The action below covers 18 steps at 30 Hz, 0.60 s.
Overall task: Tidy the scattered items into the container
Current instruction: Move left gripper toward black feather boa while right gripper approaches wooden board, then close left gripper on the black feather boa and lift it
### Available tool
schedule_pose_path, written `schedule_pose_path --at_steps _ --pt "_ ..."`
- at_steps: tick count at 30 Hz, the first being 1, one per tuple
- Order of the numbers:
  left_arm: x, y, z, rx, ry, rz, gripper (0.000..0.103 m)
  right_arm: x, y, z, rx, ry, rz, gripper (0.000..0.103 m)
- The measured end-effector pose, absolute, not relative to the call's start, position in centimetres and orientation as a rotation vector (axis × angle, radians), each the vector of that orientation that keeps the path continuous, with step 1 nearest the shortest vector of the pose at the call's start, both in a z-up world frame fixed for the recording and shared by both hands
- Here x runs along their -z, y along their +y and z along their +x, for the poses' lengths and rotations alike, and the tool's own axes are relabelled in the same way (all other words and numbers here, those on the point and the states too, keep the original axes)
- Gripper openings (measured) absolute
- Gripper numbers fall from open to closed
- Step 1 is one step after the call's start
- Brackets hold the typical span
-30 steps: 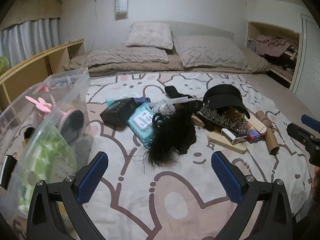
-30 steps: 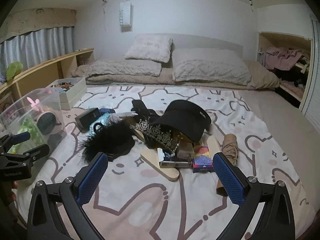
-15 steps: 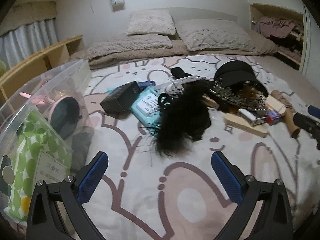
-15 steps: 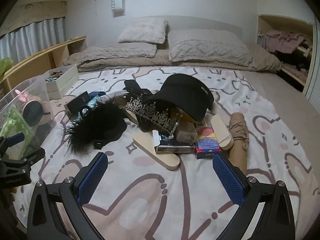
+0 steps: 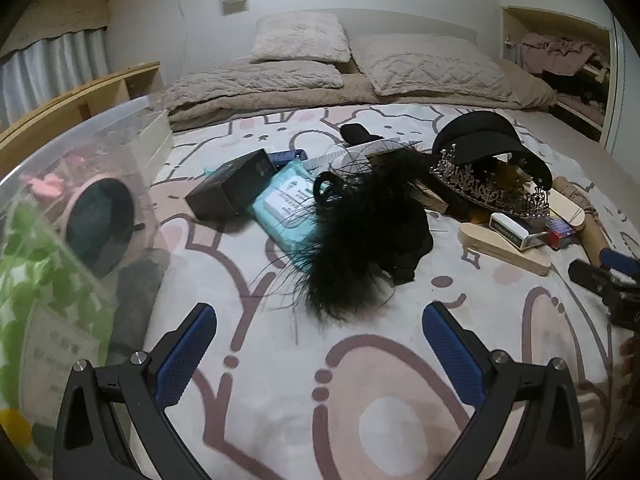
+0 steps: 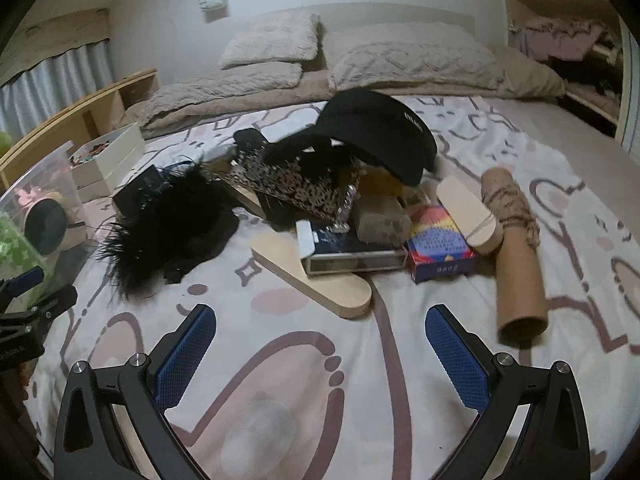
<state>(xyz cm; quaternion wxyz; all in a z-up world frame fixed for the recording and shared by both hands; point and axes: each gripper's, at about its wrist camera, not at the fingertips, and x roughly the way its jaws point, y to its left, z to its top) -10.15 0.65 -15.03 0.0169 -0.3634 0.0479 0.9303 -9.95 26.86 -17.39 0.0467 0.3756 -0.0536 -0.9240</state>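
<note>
Left wrist view: our left gripper (image 5: 320, 344) hangs over the near part of the bed (image 5: 392, 420) with its blue-padded fingers spread wide and nothing between them. Just beyond it lies the black feather piece (image 5: 360, 232), resting partly on a pale blue wipes pack (image 5: 280, 208); a black box (image 5: 232, 186) sits beside that pack, toward the bed's left edge. At the left edge stands the clear plastic container (image 5: 60, 184), already holding a round pink-rimmed mirror (image 5: 98, 228) and a green-patterned packet (image 5: 36, 280). Toward the right side of the pile we see a silver tiara (image 5: 488, 192) leaning under a black visor cap (image 5: 484, 140).

In the right wrist view, our right gripper (image 6: 320, 348) is likewise wide apart and empty, hovering above the bedspread near the foot of the bed. Ahead of it lie a flat wooden insole shape (image 6: 320, 276), a dark book-like box (image 6: 352, 256) on top of it, a colourful small box (image 6: 440, 240), and a second wooden piece (image 6: 468, 212) touching a cardboard tube (image 6: 520, 272) that carries what looks like lace fabric on its far end, though the blur makes that uncertain. The scattered items are all well apart from the container, in the middle of the bed.
</note>
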Motion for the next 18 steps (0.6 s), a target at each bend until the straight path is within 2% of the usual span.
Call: schedule_pose_path --at_steps 4,9,13,18 --pt "15.4 0.8 -11.7 -2.83 0.097 -1.128 0.103 18.6 26.4 -10.1 2.789 -0.113 1.186 0.103" --pt "16.0 0.7 -13.9 -2.801 0.071 -1.162 0.102 20.1 26.3 -10.4 2.729 -0.157 1.239 0.103" --pt "17.0 0.4 -15.9 -2.821 0.077 -1.221 0.08 21.8 26.6 -11.0 2.677 -0.215 1.32 0.103" --pt "19.0 0.2 -17.9 -2.808 0.105 -1.289 0.078 22.5 26.5 -11.1 2.686 -0.216 1.333 0.103"
